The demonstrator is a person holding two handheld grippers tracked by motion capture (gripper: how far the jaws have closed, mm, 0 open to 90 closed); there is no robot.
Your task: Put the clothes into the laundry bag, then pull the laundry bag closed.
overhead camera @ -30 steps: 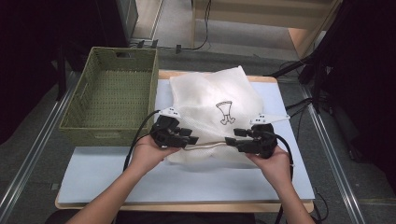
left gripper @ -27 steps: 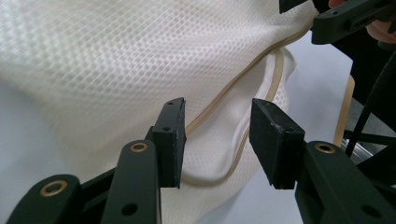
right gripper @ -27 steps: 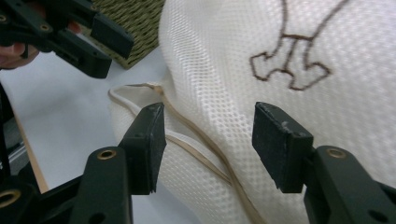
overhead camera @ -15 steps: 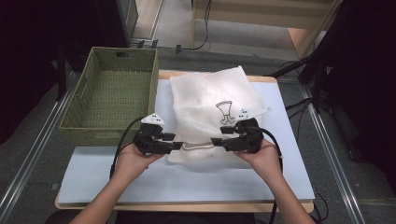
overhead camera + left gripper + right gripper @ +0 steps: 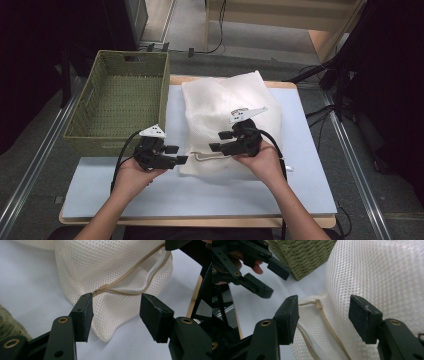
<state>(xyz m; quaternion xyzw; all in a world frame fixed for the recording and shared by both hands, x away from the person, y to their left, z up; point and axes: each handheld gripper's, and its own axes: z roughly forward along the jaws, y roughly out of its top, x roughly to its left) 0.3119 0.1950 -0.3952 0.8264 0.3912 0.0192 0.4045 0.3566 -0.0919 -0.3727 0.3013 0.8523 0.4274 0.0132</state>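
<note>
Left gripper (image 5: 115, 315): fingers (image 5: 83, 315) are standing apart, having just been opening; nothing clamped. The zipper (image 5: 117, 290) end is lying just past the left-hand fingertip, its long axis running away toward the right gripper (image 5: 218, 141). Right gripper fingers (image 5: 287, 320) are also spread, holding nothing, hovering over the same seam from the opposite end. The mesh bag (image 5: 225, 107) is lying flat on the surface (image 5: 200, 192), just beside the basket (image 5: 120, 100). Judgement: the left gripper is the nearer to the zipper end; the next closure should be crossing the seam, not running along it.
</note>
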